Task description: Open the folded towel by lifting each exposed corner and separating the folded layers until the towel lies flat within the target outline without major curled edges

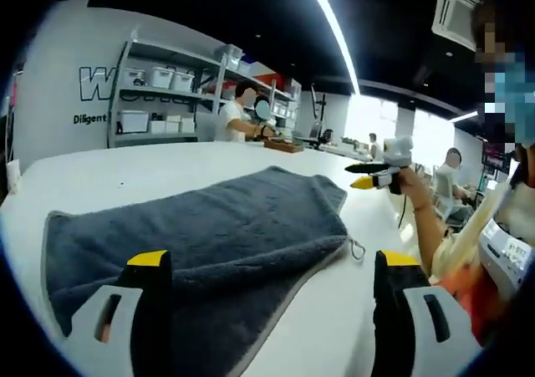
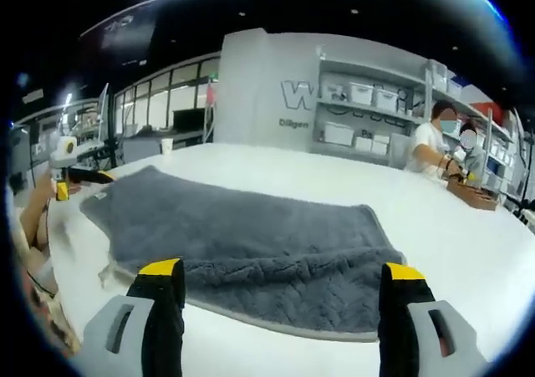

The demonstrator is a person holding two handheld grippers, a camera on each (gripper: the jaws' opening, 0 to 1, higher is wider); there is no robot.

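A dark grey towel [image 1: 226,226] lies folded on the white table [image 1: 125,172], with a small hanging loop [image 1: 358,250] at its near right corner. My left gripper [image 1: 274,264] is open just in front of the towel's near edge, one jaw over the cloth and the other over bare table. A hand holds my right gripper [image 1: 353,175] above the table past the towel's far right corner. In the right gripper view the towel [image 2: 251,235] stretches away to the left. My right gripper [image 2: 280,270] stands open at its near edge. My left gripper [image 2: 75,176] hovers by the towel's far left end.
Grey shelves [image 1: 159,84] with white bins stand against the far wall. People work at a far table beside a wooden box [image 2: 476,195]. A person's body and arm [image 1: 435,226] stand close at the table's edge. White table surface [image 2: 468,243] surrounds the towel.
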